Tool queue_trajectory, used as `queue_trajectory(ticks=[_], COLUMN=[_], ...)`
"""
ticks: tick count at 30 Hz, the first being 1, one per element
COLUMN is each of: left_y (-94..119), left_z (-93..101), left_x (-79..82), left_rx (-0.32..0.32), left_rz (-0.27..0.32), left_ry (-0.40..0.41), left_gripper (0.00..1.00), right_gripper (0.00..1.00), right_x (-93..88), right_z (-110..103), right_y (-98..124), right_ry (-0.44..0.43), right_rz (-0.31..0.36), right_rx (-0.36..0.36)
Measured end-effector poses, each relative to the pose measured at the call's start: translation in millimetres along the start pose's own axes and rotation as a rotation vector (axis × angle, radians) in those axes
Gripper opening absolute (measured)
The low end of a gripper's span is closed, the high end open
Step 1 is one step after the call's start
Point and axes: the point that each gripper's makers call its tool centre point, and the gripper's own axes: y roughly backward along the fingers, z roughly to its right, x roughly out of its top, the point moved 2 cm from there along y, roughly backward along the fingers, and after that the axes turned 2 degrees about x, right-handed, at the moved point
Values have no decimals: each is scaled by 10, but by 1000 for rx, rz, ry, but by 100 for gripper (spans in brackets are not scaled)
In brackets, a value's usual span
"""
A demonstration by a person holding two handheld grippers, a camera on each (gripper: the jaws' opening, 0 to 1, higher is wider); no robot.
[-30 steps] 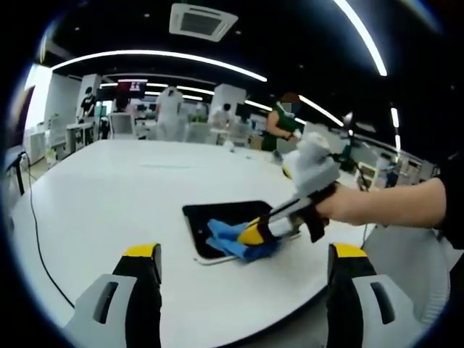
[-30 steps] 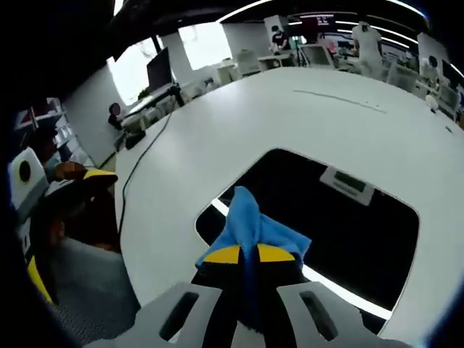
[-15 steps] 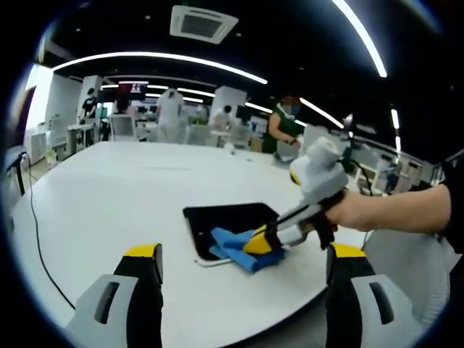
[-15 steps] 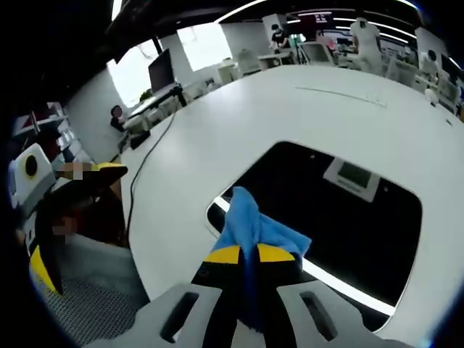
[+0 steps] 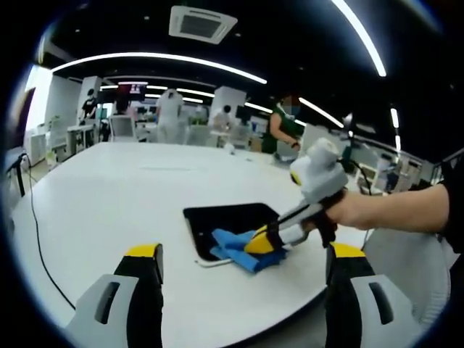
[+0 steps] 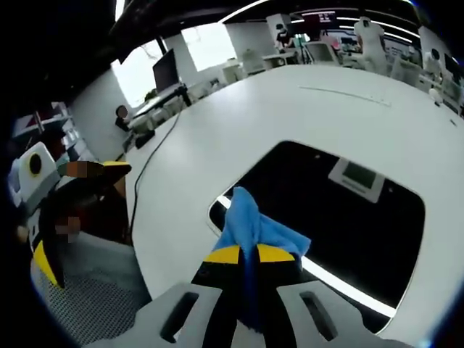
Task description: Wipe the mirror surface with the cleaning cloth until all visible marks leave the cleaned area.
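A dark rectangular mirror (image 5: 226, 220) (image 6: 341, 217) lies flat on the white table (image 5: 109, 196), reflecting the ceiling. My right gripper (image 6: 250, 254) (image 5: 255, 241) is shut on a blue cleaning cloth (image 6: 250, 225) (image 5: 233, 246), pressing it on the mirror's near corner. A hand holds that gripper from the right in the left gripper view. My left gripper (image 5: 243, 264) stands open above the table's near edge, short of the mirror, with nothing between its fingers (image 5: 143, 279). The left gripper (image 6: 72, 203) also shows at the left of the right gripper view.
A black cable (image 5: 36, 239) runs along the table's left side. Desks, chairs and several people stand in the office behind the table (image 5: 181, 119). A person in a green top (image 5: 284, 123) stands past the far edge.
The right gripper and cloth slid a little toward the mirror's near right corner between one second ago and half a second ago, then held. The left gripper stayed put.
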Motion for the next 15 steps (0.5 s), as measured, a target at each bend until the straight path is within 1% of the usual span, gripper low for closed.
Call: queue_trajectory(ticks=[9,15], left_y=[3,4], left_z=[2,0], left_x=[3,8], left_rx=[-1,-1], left_rz=[3,6], left_ry=[2,3], left_gripper=[93,93], right_gripper=[1,1], right_x=[-16,-61], right_z=[27,115], right_y=[35,110], right_ry=[-7,-26], right_rz=[-5,-6], right_rx=[4,-1])
